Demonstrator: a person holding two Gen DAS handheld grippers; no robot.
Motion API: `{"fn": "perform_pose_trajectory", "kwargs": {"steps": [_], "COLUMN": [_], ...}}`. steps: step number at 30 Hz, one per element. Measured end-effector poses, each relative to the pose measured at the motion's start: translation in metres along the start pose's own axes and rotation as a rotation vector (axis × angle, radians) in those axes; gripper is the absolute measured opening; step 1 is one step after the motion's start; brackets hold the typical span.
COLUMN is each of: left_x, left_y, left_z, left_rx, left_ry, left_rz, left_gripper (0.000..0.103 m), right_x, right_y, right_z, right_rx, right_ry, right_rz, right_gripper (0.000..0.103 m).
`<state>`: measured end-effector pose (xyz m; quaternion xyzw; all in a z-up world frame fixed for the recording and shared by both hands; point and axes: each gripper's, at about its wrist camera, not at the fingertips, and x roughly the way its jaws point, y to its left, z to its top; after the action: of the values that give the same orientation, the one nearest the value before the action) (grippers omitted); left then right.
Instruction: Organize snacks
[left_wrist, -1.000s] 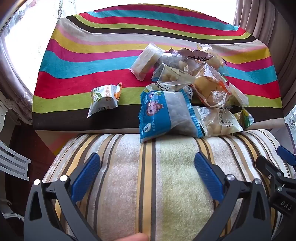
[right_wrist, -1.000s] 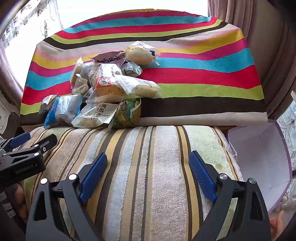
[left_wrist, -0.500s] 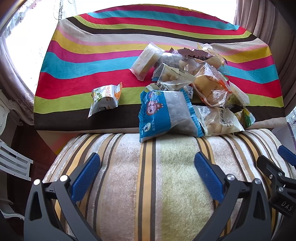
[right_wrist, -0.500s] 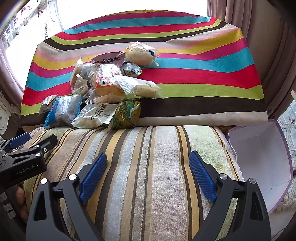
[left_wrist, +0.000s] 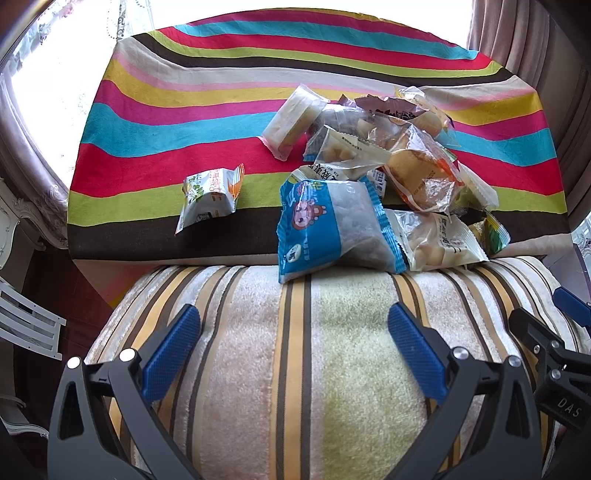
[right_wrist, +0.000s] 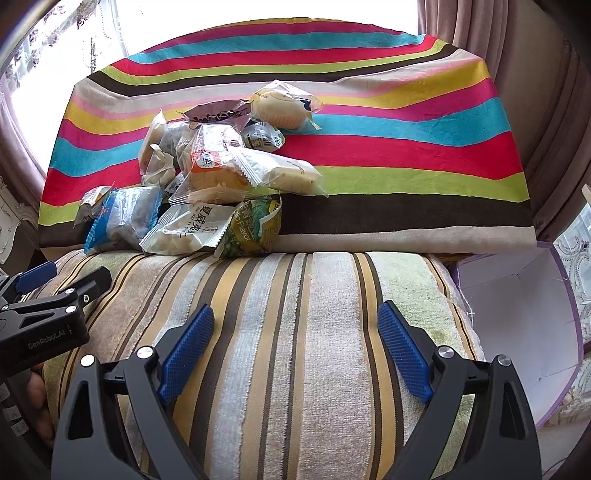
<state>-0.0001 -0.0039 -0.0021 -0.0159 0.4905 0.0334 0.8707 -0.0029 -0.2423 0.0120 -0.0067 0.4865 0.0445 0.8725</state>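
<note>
A pile of wrapped snacks (left_wrist: 391, 173) lies on a rainbow-striped cloth (left_wrist: 184, 122); it also shows in the right wrist view (right_wrist: 221, 177). A blue packet (left_wrist: 332, 229) sits at the pile's front edge. A small white and orange packet (left_wrist: 210, 195) lies alone to the left. A green packet (right_wrist: 251, 229) is at the pile's near right. My left gripper (left_wrist: 293, 339) is open and empty over a striped towel (left_wrist: 332, 350), short of the pile. My right gripper (right_wrist: 295, 339) is open and empty over the same towel (right_wrist: 314, 332).
An open white box with purple edges (right_wrist: 524, 325) stands low to the right of the towel. Curtains (right_wrist: 535, 92) hang at the right. A white chair (left_wrist: 26, 328) stands low at the left. Each gripper shows at the edge of the other's view (left_wrist: 554, 350) (right_wrist: 48, 310).
Both grippers have barely drifted; the view has shifted very slightly. The snacks have not moved.
</note>
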Motion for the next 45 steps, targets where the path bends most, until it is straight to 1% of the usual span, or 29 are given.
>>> {"fn": "perform_pose_trajectory", "kwargs": {"steps": [5,37,43,45], "left_x": [0.000,0.000,0.005,0.004], "left_y": [0.000,-0.001,0.001,0.001], "left_z": [0.000,0.000,0.005,0.005], "left_rx": [0.000,-0.002,-0.009,-0.006], "left_ry": [0.000,0.003,0.033,0.029], "left_rz": [0.001,0.003,0.003,0.003], "left_gripper": [0.102,0.102,0.102,0.102], "right_x": [0.003,0.003,0.006,0.008], "right_y": [-0.001,-0.002,-0.003,-0.002], "right_z": [0.003,0.002,0.008,0.012], "right_rx": [0.001,-0.002,-0.006,-0.008], "right_ry": [0.010,0.006,0.060,0.085], "right_rz": [0.014,0.013,0.022,0.016], "right_gripper": [0.087,0.087,0.087,0.087]}}
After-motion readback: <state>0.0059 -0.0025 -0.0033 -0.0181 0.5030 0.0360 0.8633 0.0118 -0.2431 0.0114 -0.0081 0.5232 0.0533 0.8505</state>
